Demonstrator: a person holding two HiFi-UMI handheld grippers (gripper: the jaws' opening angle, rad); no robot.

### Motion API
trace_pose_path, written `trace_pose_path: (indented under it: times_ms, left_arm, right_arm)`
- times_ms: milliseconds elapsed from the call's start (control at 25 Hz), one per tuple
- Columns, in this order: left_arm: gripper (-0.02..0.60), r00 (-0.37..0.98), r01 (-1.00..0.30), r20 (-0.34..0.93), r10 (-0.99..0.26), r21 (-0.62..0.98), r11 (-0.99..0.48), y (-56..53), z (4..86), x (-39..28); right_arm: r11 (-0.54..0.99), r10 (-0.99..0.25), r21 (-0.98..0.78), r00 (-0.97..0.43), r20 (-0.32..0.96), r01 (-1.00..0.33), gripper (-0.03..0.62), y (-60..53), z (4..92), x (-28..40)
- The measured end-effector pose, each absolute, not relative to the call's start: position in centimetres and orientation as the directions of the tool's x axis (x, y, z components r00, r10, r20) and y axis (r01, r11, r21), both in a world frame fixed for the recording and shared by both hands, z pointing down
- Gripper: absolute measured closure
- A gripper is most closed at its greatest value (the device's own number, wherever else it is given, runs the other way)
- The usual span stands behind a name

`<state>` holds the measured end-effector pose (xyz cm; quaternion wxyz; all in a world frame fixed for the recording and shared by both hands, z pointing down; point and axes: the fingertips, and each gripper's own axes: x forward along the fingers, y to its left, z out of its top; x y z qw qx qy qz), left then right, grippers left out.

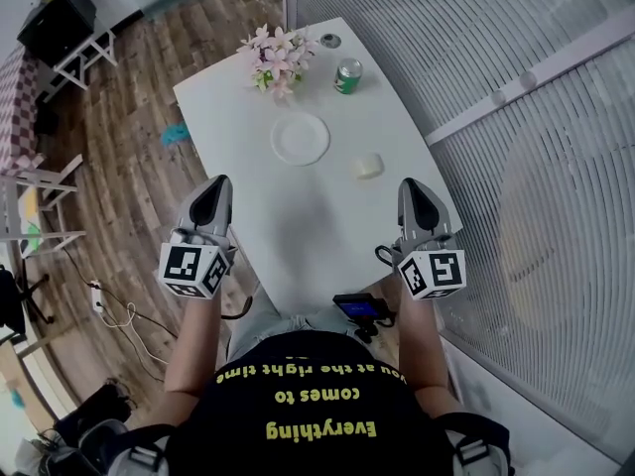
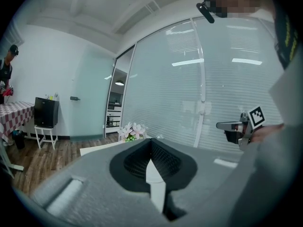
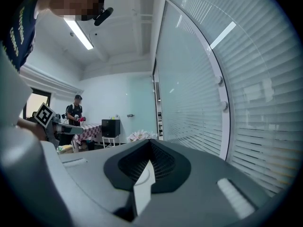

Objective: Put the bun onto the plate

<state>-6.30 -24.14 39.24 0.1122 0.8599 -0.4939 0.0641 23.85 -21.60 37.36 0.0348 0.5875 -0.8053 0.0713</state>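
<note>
A pale bun point(image 1: 368, 166) lies on the white table point(image 1: 298, 226), right of a round white plate point(image 1: 300, 138) that has nothing on it. My left gripper point(image 1: 219, 183) hovers over the table's near left edge, jaws shut with nothing between them. Short of the bun, at the near right edge, my right gripper point(image 1: 409, 185) is also shut and holds nothing. Both point toward the far end of the table. In the left gripper view the left gripper point(image 2: 151, 143) hides the bun and plate. The right gripper point(image 3: 150, 143) hides them in its own view too.
Pink flowers point(image 1: 276, 59), a green can point(image 1: 348, 76) and a small round object point(image 1: 330, 41) stand at the table's far end. A glass wall with blinds point(image 1: 516, 87) runs along the right. Wooden floor, cables and furniture lie left; a person point(image 3: 75, 109) stands far off.
</note>
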Motion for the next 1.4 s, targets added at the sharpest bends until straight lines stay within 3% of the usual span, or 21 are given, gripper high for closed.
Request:
trace_pose_path:
  times_ms: [320, 560, 1000, 1400]
  left_arm:
    - [0.583, 0.499, -0.867, 0.240, -0.833, 0.135, -0.480, -24.8, 40.3, -6.5]
    - [0.583, 0.498, -0.867, 0.255, -0.829, 0.144, -0.477, -24.9, 41.1, -6.8]
    - [0.583, 0.479, -0.878, 0.270, -0.835, 0.150, -0.455, -25.7, 41.9, -8.4]
    - [0.583, 0.465, -0.885, 0.285, -0.838, 0.149, -0.441, -26.3, 43.0, -9.7]
  right_arm:
    - [0.294, -0.919, -0.053, -0.297, 0.260, -0.954, 0.586, -24.5, 41.7, 24.1]
    - [0.305, -0.882, -0.032, -0.294, 0.368, -0.952, 0.546, -25.8, 45.6, 24.1]
    - [0.277, -0.793, -0.052, -0.259, 0.552, -0.959, 0.385, -27.8, 53.2, 25.1]
    - [0.256, -0.715, -0.064, -0.233, 0.660, -0.965, 0.279, -29.6, 60.0, 24.7]
